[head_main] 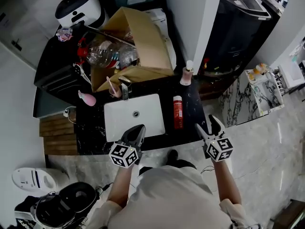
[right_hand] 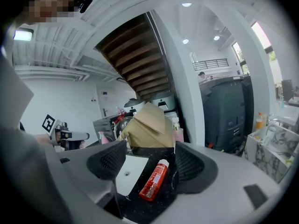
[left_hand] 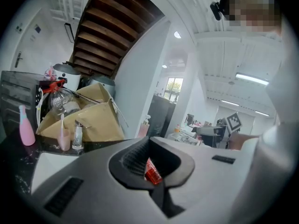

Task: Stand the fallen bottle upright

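A red bottle (head_main: 177, 111) with a white cap lies on its side on the black counter (head_main: 190, 104), just right of the white sink (head_main: 134, 116). My right gripper (head_main: 209, 127) hovers at the counter's front edge, near and right of the bottle, apart from it. It is open, and the right gripper view shows the bottle (right_hand: 154, 178) on the counter between the jaws of the right gripper (right_hand: 149, 164). My left gripper (head_main: 137, 130) is over the sink's front rim, shut and empty. In the left gripper view (left_hand: 150, 143) a bit of the bottle (left_hand: 152, 171) shows through the jaws' hollow.
An open cardboard box (head_main: 143, 42) with clear plastic bottles stands behind the sink. A faucet (head_main: 125, 89), a pink bottle (head_main: 88, 98) and a pump bottle (head_main: 187, 73) line the counter's back. A white cooker (head_main: 78, 8) is far left, a dark cabinet (head_main: 238, 23) right.
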`<move>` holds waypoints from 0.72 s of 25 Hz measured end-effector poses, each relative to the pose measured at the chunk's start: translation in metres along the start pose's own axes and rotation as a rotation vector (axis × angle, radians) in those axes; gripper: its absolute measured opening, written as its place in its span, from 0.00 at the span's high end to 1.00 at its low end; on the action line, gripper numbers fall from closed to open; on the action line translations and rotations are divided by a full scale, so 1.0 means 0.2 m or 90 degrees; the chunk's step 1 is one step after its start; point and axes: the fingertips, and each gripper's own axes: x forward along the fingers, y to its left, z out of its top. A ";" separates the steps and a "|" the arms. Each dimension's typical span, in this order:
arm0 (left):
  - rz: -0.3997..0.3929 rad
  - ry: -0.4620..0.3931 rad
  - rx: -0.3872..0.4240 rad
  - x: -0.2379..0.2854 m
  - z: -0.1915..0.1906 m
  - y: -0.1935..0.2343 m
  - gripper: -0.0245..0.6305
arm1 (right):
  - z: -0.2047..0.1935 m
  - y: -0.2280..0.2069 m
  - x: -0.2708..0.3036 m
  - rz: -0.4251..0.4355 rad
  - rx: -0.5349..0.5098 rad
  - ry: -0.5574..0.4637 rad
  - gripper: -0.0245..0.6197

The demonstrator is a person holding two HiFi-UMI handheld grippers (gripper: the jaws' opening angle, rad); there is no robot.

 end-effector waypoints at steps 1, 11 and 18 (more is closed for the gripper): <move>0.004 0.000 0.000 0.03 0.01 0.00 0.95 | 0.00 -0.03 0.03 0.004 0.001 0.002 0.47; 0.029 0.012 -0.008 0.22 0.04 0.00 0.95 | 0.03 -0.18 0.19 0.040 0.005 0.033 0.47; 0.025 0.016 -0.012 0.25 0.03 0.01 0.95 | -0.01 -0.18 0.24 0.044 0.005 0.052 0.47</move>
